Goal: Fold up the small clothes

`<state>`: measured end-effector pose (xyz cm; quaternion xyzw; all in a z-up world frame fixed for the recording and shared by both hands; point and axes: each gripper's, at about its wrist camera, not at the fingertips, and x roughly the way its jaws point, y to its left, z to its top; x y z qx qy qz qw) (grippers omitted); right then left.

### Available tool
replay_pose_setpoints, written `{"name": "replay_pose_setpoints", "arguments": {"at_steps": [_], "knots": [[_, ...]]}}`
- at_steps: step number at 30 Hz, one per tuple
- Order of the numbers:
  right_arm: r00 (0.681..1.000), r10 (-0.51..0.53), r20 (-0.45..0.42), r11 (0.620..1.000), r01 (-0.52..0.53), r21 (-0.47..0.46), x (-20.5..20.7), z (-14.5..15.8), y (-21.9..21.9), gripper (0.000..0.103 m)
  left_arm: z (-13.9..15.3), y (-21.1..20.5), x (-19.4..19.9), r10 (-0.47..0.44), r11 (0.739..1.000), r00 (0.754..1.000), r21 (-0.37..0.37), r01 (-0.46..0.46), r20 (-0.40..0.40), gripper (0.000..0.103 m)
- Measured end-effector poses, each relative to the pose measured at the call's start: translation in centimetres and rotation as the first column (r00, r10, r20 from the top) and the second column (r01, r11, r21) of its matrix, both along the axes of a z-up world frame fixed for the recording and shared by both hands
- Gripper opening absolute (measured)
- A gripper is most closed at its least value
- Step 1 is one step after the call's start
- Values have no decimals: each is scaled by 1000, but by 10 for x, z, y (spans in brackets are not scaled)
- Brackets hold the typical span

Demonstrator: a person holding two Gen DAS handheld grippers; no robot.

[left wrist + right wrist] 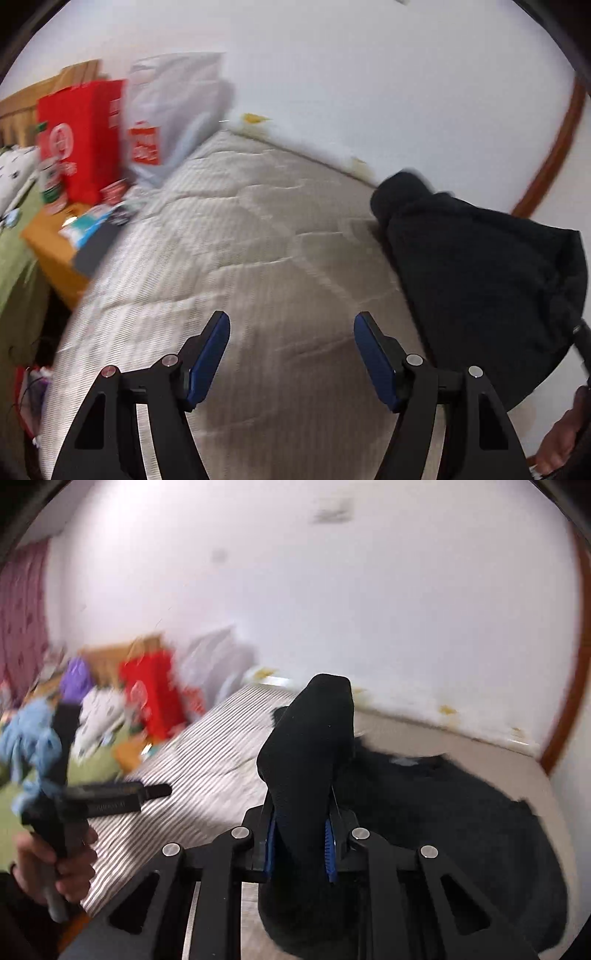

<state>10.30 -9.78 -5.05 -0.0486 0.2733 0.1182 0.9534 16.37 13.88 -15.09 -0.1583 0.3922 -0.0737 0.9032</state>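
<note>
A black garment [480, 277] lies bunched at the right of the striped mattress [258, 240], one end lifted. My left gripper [291, 317] stands open over bare mattress to the left of the garment, nothing between its blue pads. In the right wrist view my right gripper [301, 834] is shut on a fold of the black garment [310, 738], which stands up out of the jaws and hides the fingertips. The rest of the cloth trails down onto the bed behind. A hand [70, 864] holds the left gripper [155, 792] at the left of that view.
A red paper bag [81, 136], a white plastic bag [173, 110] and an orange box [55, 247] with small items stand at the bed's far left. Loose clothes [33, 738] are piled beyond. A white wall [369, 74] and a brown door frame [554, 147] border the bed.
</note>
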Motion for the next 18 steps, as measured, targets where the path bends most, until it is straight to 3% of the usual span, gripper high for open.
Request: {"name": "replay_pose_setpoints", "arguments": {"at_steps": [3,7,13,16,18], "knots": [[996,-88,-2,993,88,83,-5,15,-57,19,6,-34,11,-56,998,998,5,56,11,68],[977,-210,-36,965,213,154,-17,11,-131,19,9,-79,23,-129,992,991,8,129,20,68],[913,-356,-199,880,400,255,-36,-37,-234,19,6,-140,35,-221,975,975,11,221,12,68],[889,-350,-296,852,433,293,-44,-68,-262,21,6,-164,39,-256,966,967,19,256,5,68],[883,-338,-326,840,439,318,-51,-82,-272,28,6,-179,42,-277,960,961,31,277,2,68]]}}
